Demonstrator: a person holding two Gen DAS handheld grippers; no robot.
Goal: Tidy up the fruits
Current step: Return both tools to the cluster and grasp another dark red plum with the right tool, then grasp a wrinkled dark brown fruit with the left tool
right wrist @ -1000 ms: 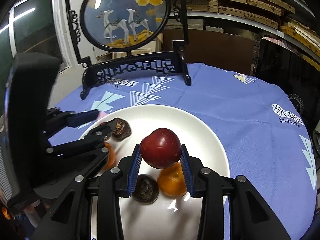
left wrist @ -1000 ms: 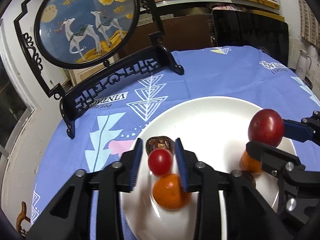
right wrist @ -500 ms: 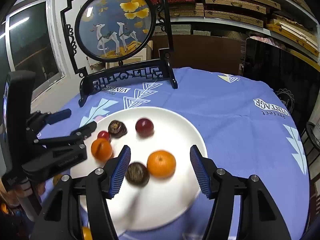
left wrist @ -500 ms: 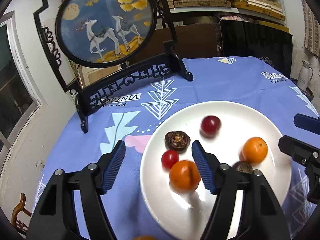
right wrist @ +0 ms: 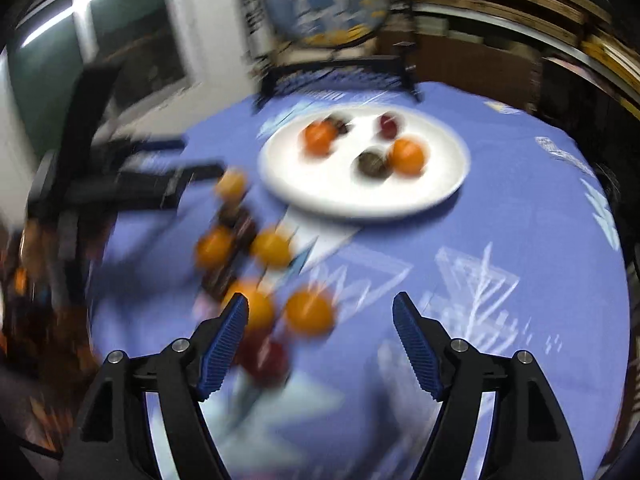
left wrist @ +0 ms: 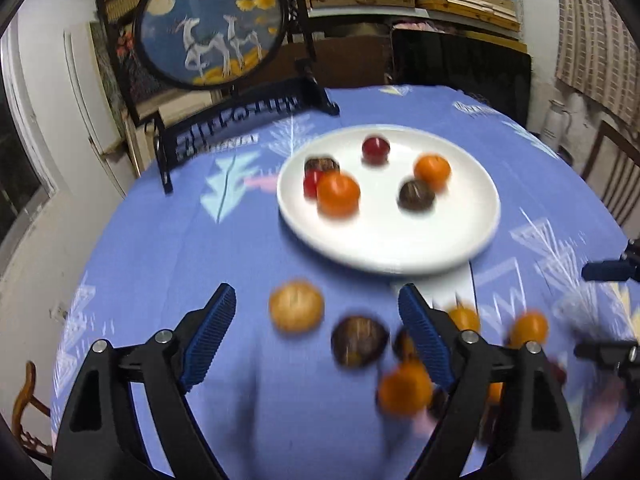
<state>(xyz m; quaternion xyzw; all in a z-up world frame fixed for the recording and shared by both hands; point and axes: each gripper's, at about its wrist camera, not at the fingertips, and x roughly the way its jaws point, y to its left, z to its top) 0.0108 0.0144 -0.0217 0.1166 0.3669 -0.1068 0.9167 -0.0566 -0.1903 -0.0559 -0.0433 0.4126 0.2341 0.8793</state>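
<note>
Both sets of jaws have just been opening, now spread, nothing between the ribbed blue pads: left gripper (left wrist: 316, 330), right gripper (right wrist: 320, 334). Six round fruits sit on the glossy white plate (left wrist: 400, 248); more lie loose, blurred, on the blue printed tablecloth (left wrist: 200, 240) near the grippers. Round painted screen (left wrist: 212, 20) stands behind.

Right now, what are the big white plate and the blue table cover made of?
The white plate looks like glazed ceramic: smooth, with a soft shine, though it could be plastic. The blue cover seems to be printed cloth: matte, draping over the table's edge.
</note>
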